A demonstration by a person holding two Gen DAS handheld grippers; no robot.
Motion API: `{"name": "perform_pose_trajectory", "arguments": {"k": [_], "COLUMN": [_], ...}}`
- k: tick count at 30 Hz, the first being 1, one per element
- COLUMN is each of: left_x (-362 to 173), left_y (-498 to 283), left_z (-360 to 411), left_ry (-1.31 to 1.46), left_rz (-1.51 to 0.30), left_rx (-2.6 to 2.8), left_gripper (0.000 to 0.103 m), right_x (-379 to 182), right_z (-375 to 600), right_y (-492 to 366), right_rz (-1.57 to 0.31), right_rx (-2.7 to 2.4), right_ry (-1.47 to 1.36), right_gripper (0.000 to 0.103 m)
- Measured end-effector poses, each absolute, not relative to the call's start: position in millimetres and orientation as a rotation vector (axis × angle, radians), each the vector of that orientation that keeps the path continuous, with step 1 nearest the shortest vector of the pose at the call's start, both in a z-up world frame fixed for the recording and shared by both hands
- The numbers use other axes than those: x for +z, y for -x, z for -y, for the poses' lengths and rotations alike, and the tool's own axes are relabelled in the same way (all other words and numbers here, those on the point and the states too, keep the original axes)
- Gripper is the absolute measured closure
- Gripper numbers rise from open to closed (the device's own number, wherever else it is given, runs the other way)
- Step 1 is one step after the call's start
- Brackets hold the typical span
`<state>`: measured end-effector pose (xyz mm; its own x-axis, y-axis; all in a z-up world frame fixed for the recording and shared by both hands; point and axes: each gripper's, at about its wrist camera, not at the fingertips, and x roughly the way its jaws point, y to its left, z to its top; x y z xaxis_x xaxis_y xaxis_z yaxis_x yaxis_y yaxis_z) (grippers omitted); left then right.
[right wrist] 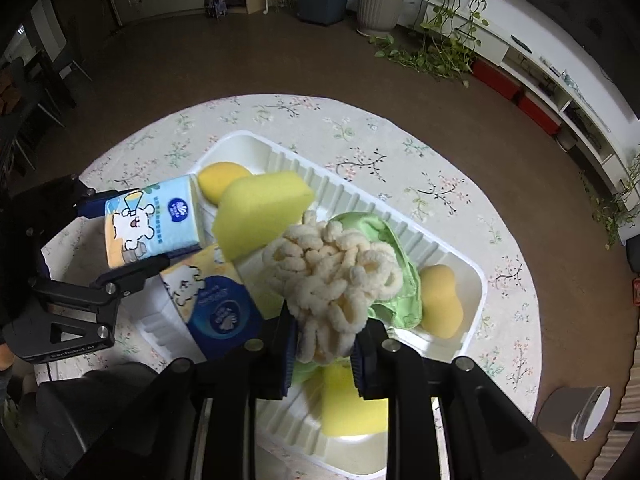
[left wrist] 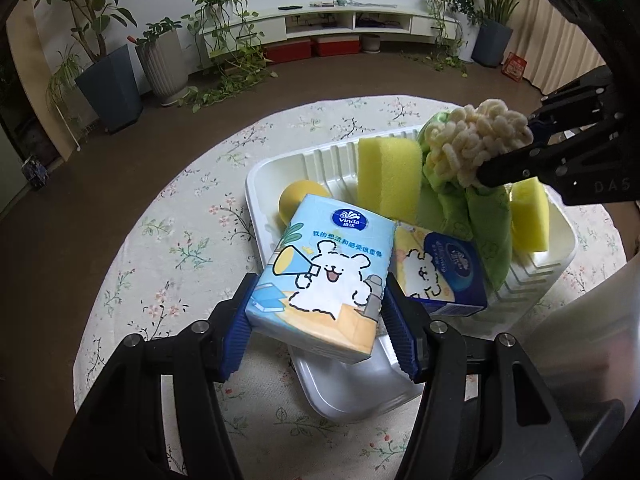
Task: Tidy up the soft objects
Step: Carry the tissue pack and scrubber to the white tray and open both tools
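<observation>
— What's the left gripper [left wrist: 316, 316] got hold of?

— A light blue tissue pack [left wrist: 320, 276], clamped by its sides between the blue fingers [left wrist: 240, 328]. It says "Vinda" in a dark blue oval near the top, with a line of Chinese characters underneath that I can't read well from here, and a white cartoon dog shouting into a megaphone. The pack hangs over the near end of the white tray [left wrist: 256, 184].

— And the right gripper [right wrist: 322, 354]?

— Its fingers are pinched nearly together on a cream chenille mitt [right wrist: 332, 268], all fat looped tufts, with a green cloth [right wrist: 396, 280] bunched beneath it. That bundle sits above the middle of the tray. The side of the gripper body shows the letters "DAS" in the left view; on the left gripper's body I can make out something like "GenRobot AI".

— What's in the tray already?

— A second tissue pack [left wrist: 440, 268], yellow with a dark blue end and the same white dog, lying at the tray's near end, just beside the held one. Its label is too small to read. A yellow sponge block [left wrist: 388, 176] leans on the ribbed far wall, another yellow sponge [left wrist: 528, 216] stands at the tray's right end past the green cloth, and a rounded yellow sponge [left wrist: 296, 200] sits in the left corner behind the held pack.

— And the tray itself?

— On a round table [left wrist: 168, 248] under a floral cloth.
</observation>
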<state>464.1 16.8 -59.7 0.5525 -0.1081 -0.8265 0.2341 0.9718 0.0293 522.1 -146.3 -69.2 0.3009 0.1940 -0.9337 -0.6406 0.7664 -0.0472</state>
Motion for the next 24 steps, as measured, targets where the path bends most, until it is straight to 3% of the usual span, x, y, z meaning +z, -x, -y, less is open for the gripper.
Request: {"name": "perform_pose_trajectory", "arguments": {"k": [11,14,18,24], "left_x": [-65.0,-64.1,-62.3,-52.8], "left_y": [-468.5,-467.2,-464.6,-458.6], "left_z": [-11.4,-9.7,-11.0,-16.3], "left_ry": [-0.155,-0.151,-0.147,-0.126], "left_rz": [-0.989,-0.988,-0.987,-0.971], "left_rx": [-0.198,-0.21,-0.209,-0.2], "left_gripper": [0.042,0.029,0.024,0.017], "right_x": [-83.4,-81.8,-79.1,-67.4], "right_z": [134.0,137.1,140.9,148.1], "right_y": [-519.7,-519.2,-517.4,-510.5], "right_rz": [-1.175,-1.174,-1.168,-1.139], "right_rx": [0.604,0.595,0.587,0.596], "right_ry": [0.523,0.517,0.515,0.51], "right_gripper": [0.074,0.064,0.042,0.032]}}
